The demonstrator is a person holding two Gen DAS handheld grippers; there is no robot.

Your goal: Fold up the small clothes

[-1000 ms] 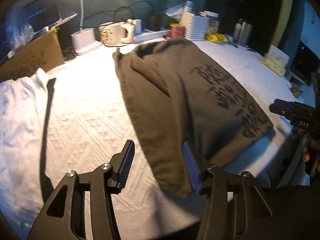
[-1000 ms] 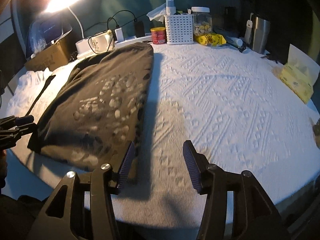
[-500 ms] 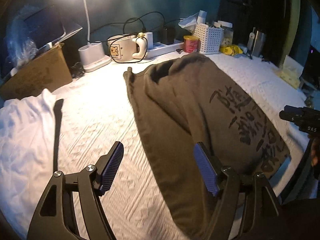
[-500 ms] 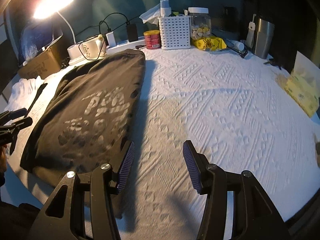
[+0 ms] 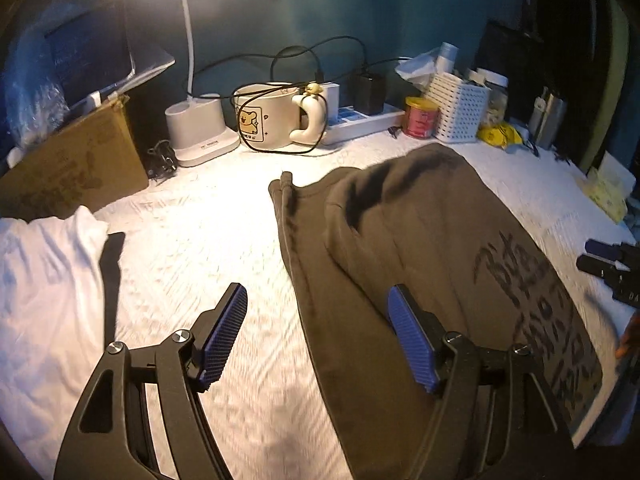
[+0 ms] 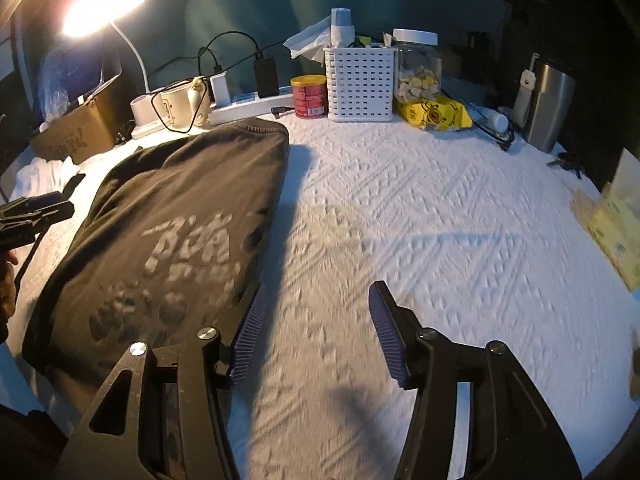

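Fingers spread wide, the left hand-held gripper (image 5: pixel 316 336) hovers empty over the near left edge of a dark olive shirt (image 5: pixel 420 264), folded lengthwise on the white textured bench (image 6: pixel 420 220). The right hand-held gripper (image 6: pixel 316 336), equally wide and empty, hangs just beside the shirt's right edge. Farther back stand a cartoon mug (image 5: pixel 266 120), a red can (image 6: pixel 309 97), a white basket (image 6: pixel 359 82) and a lit lamp (image 6: pixel 104 10).

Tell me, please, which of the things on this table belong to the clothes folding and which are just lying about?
Part of the job:
- dark printed garment
- white garment
- left gripper, open
- right gripper, open

Just lying about:
- bear mug
- desk lamp base
- cardboard box
- red can
- white basket
- snack jar
- steel tumbler
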